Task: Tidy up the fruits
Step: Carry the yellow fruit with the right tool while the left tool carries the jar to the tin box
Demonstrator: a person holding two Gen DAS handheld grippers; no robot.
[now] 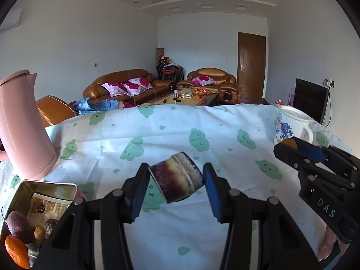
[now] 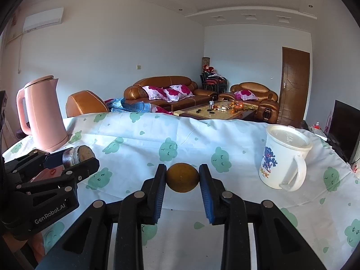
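In the left wrist view, the left gripper (image 1: 176, 183) is clamping a short purple-brown sugarcane piece (image 1: 176, 176) w/ both pads, tilted and held off the cloth just right of the open tin (image 1: 48, 185) that already holds an orange (image 1: 16, 250) and other fruit; it's gripped by the ends, so it's probably risking a twist-out and roll across the tablecloth (image 1: 157, 135) before reaching the tin. In the right wrist view, the right gripper (image 2: 182, 177) is pinching a small round brownish fruit (image 2: 182, 177) w/ 2 pad tips only, well right of the tin's side and left of the white mug (image 2: 284, 157); a smooth round skin could be squirting free, and the left gripper (image 2: 76, 164) is sitting between it and the tin, so the 2 tools may be colliding.
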